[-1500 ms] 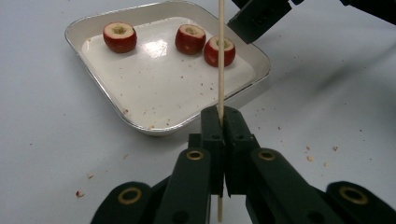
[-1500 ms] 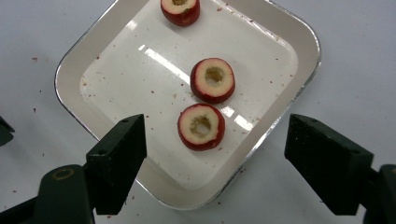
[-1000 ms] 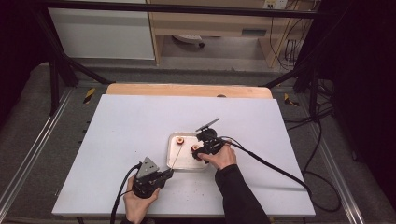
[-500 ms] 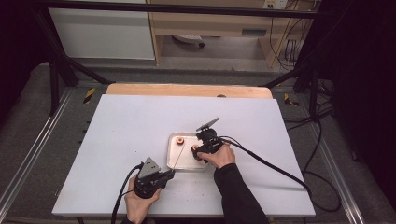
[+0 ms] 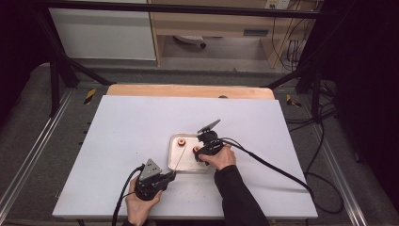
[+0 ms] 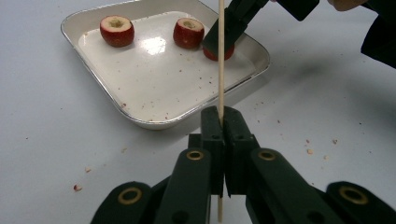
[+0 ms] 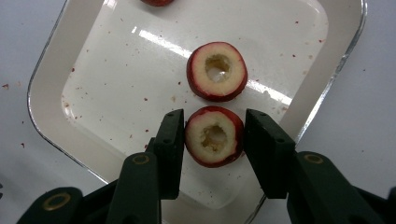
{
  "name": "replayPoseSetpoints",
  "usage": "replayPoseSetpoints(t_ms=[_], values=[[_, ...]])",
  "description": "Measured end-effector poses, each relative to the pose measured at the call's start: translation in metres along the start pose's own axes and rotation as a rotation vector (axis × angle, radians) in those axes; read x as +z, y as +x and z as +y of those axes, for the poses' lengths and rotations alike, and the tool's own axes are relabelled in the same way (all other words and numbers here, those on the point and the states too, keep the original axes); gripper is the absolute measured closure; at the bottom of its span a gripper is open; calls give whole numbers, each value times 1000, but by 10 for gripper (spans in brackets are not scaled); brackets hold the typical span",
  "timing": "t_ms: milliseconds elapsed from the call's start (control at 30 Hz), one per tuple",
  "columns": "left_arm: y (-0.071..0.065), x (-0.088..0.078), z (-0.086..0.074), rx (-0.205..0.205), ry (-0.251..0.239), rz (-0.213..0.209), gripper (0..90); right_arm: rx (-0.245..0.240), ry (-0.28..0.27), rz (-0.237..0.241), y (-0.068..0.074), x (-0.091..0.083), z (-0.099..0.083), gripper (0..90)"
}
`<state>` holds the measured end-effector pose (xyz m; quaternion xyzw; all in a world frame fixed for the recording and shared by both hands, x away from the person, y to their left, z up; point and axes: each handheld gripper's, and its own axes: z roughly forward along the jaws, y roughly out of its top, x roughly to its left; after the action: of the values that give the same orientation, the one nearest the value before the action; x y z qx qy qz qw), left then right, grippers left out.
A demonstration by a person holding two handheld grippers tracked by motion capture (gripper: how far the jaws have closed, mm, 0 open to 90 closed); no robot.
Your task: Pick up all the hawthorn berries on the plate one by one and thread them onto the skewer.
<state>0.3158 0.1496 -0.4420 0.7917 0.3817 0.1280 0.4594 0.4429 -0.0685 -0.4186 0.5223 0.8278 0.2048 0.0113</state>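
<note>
A white metal tray [image 5: 187,163] holds three cored red fruit pieces. My right gripper [image 7: 214,122] points down into the tray with one piece [image 7: 215,136] between its jaws. The jaws have just been closing; the left pad is at the skin and a sliver of gap shows at the right pad. A second piece [image 7: 217,70] lies just beyond, and a third [image 6: 116,31] lies at the tray's far side. My left gripper [image 6: 220,116] is shut on a thin wooden skewer [image 6: 221,70]. The skewer points over the tray toward the right gripper [image 6: 233,28].
The tray [image 6: 154,84] sits on a white tabletop [image 5: 131,127] sprinkled with small red crumbs. A wooden strip [image 5: 188,91] runs along the far edge. Black cables [image 5: 273,167] trail from both grippers toward the near and right edges.
</note>
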Motion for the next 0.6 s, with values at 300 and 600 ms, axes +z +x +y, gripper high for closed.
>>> replayPoseSetpoints(t_ms=[300,600], values=[[-3,0,1,2,-14,9,884,0,-79,63,-1,-20,-3,594],[-8,5,1,-8,-20,33,884,18,-238,166,-9,-42,-15,595]])
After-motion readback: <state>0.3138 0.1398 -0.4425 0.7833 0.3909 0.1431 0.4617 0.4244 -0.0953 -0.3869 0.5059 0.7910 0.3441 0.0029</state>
